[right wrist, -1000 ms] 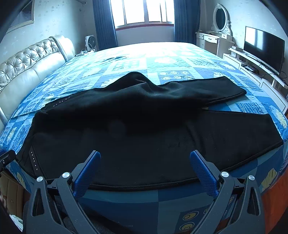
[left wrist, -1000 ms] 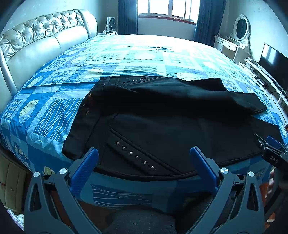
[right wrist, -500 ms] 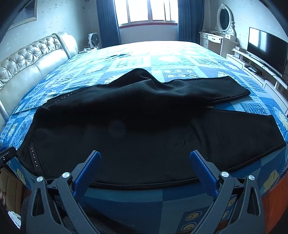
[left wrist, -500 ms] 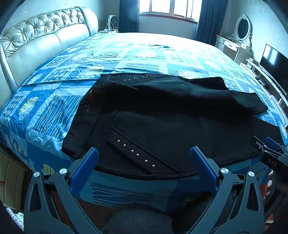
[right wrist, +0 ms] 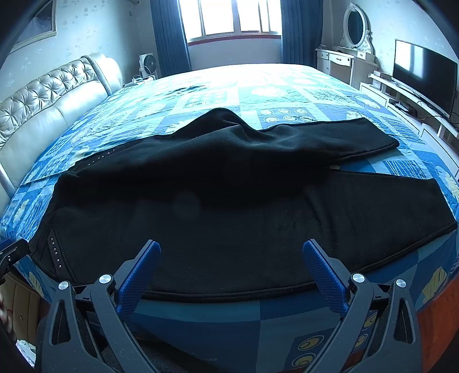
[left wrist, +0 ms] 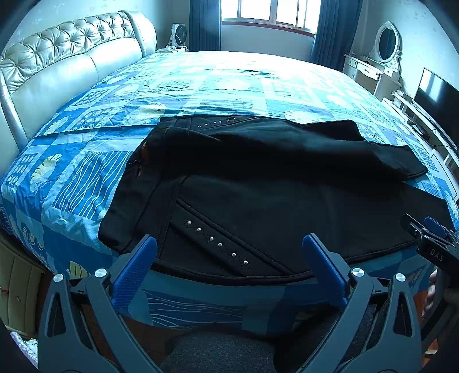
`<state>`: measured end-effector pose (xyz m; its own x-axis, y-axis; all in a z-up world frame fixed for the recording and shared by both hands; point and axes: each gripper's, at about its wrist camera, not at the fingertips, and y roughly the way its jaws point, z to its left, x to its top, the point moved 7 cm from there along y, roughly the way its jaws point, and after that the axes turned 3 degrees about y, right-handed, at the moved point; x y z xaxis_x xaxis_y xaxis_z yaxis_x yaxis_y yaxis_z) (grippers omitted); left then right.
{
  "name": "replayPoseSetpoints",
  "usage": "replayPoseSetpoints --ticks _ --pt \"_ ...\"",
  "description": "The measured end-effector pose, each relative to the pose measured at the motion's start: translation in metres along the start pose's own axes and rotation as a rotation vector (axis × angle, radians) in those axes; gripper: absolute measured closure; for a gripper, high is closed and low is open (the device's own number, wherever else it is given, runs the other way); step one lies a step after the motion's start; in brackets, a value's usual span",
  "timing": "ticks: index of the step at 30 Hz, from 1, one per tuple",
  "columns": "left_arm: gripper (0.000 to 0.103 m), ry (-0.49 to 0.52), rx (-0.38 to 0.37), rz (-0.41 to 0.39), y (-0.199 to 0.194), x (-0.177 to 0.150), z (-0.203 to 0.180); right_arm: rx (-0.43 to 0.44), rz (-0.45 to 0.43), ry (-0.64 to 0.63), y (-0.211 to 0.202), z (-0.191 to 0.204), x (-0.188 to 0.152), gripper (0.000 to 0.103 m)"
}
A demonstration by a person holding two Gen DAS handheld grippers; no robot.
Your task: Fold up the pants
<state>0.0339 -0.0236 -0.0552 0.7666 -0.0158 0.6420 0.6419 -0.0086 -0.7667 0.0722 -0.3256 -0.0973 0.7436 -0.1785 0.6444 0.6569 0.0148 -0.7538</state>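
Observation:
Black pants (left wrist: 258, 183) (right wrist: 229, 200) lie spread across the near side of the bed, waistband to the left, legs running right. Silver studs line a pocket seam (left wrist: 218, 244) near the front hem. The far leg is bunched over the near one. My left gripper (left wrist: 229, 252) hangs open just short of the pants' near edge by the waist. Further right, my right gripper (right wrist: 229, 255) is open too, over the thigh part, nothing between its blue pads (right wrist: 324, 275). The right gripper's tip (left wrist: 430, 238) shows at the left wrist view's right edge.
The bed (left wrist: 86, 172) has a blue patterned cover and a tufted headboard (left wrist: 57, 66) at the left. A TV (right wrist: 424, 77) and white dresser with mirror (right wrist: 347, 60) stand at the right wall. A window (right wrist: 229, 17) with dark curtains is behind.
Both views have lifted and drawn back a little from the pants; the cloth itself has not moved. Both grippers stay open.

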Motion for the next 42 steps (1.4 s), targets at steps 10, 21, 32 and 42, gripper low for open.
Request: replayPoseSetpoints --ticks 10,21,32,42 --pt "0.002 0.006 0.001 0.001 0.0014 -0.0021 0.0007 0.001 0.01 0.0 0.0015 0.0017 -0.0031 0.004" --pt "0.002 0.01 0.002 -0.001 0.0019 -0.0029 0.0004 0.003 0.011 0.001 0.0018 0.0025 -0.0046 0.004" --pt "0.002 0.014 0.002 0.0 0.0018 -0.0036 -0.0006 0.004 0.012 -0.002 0.0015 0.0037 -0.0051 0.004" --pt "0.002 0.015 0.002 0.001 0.0014 -0.004 -0.0014 0.004 0.016 0.0 0.0022 0.004 -0.0067 0.004"
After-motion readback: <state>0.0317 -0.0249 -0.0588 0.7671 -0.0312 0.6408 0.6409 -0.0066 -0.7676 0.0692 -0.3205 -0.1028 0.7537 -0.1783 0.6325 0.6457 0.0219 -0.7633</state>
